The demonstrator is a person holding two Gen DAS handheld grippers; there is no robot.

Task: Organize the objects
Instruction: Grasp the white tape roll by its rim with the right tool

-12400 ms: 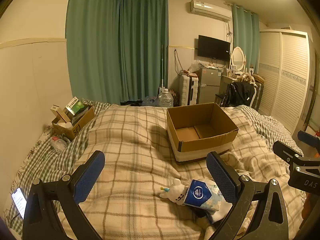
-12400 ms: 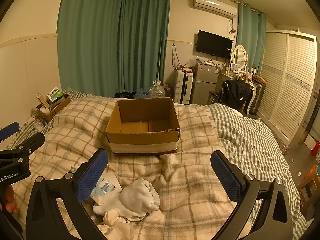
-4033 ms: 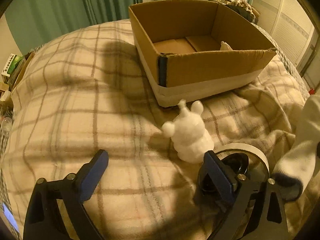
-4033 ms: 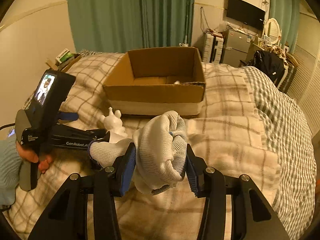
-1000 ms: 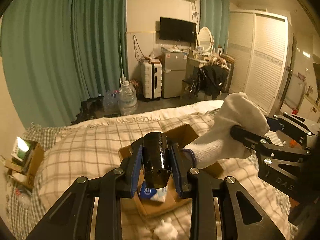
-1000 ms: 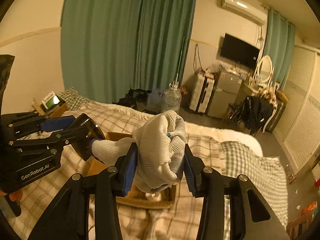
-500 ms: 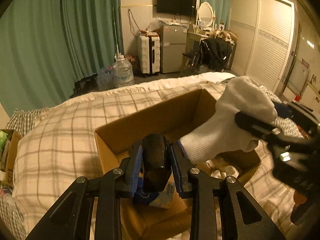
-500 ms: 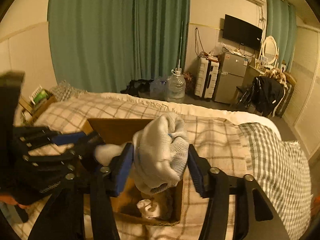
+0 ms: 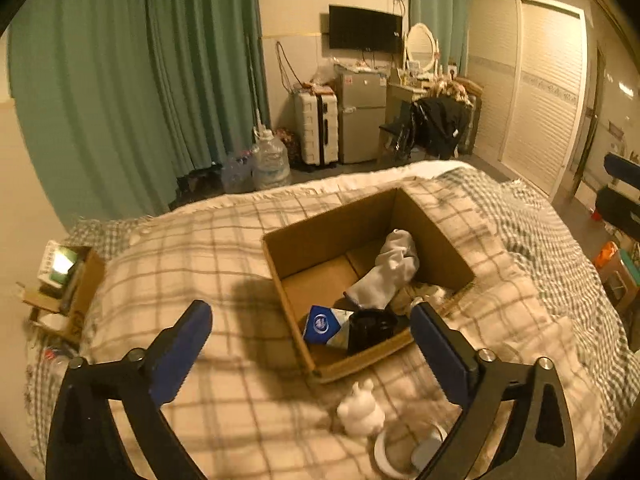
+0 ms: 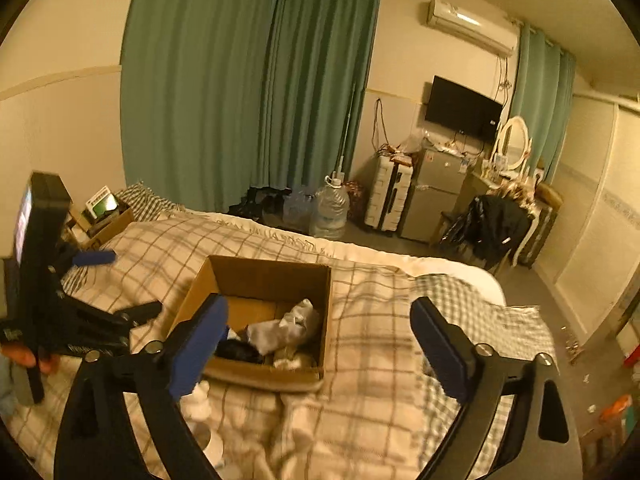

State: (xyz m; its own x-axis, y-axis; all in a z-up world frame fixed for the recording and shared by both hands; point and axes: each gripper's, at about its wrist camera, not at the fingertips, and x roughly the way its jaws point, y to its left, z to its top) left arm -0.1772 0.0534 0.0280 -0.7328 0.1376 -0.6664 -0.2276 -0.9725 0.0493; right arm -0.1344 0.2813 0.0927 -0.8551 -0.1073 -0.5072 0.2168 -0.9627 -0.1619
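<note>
On the bed (image 9: pixel 240 248), over its plaid blanket, sat an open cardboard box (image 9: pixel 280 264) that held most of the task's things: a white glove (image 9: pixel 390 272) lay slumped across the middle of the box floor, a blue-and-white packet (image 9: pixel 320 324) rested near the front wall, and a dark cup-like object (image 9: pixel 370 330) lay just beside that packet, touching it. Outside the box, close to its near corner, a small white bunny figure (image 9: pixel 362 410) stood upright on the blanket, and beside it, partly hidden by the right-hand finger of the tongs, lay a white roll of tape (image 9: pixel 390 450). The left tongs (image 9: pixel 310 356) hung above the near edge of the box with their blue pads wide apart and nothing between them. The right tongs (image 10: pixel 320 340) likewise stood spread wide with nothing held, looking down at the same cardboard box (image 10: pixel 264 276), where the glove (image 10: pixel 284 330) and the dark object (image 10: pixel 238 350) showed inside, though blurred. From the right wrist view the left device was seen at the left edge, gripped by a hand (image 10: pixel 28 360). Beyond the bed hung green curtains (image 10: pixel 248 92), with a water jug (image 10: pixel 330 212) on the floor in front of them, a white suitcase (image 10: pixel 390 196) by the wall and a television (image 10: pixel 462 108) mounted above.
</note>
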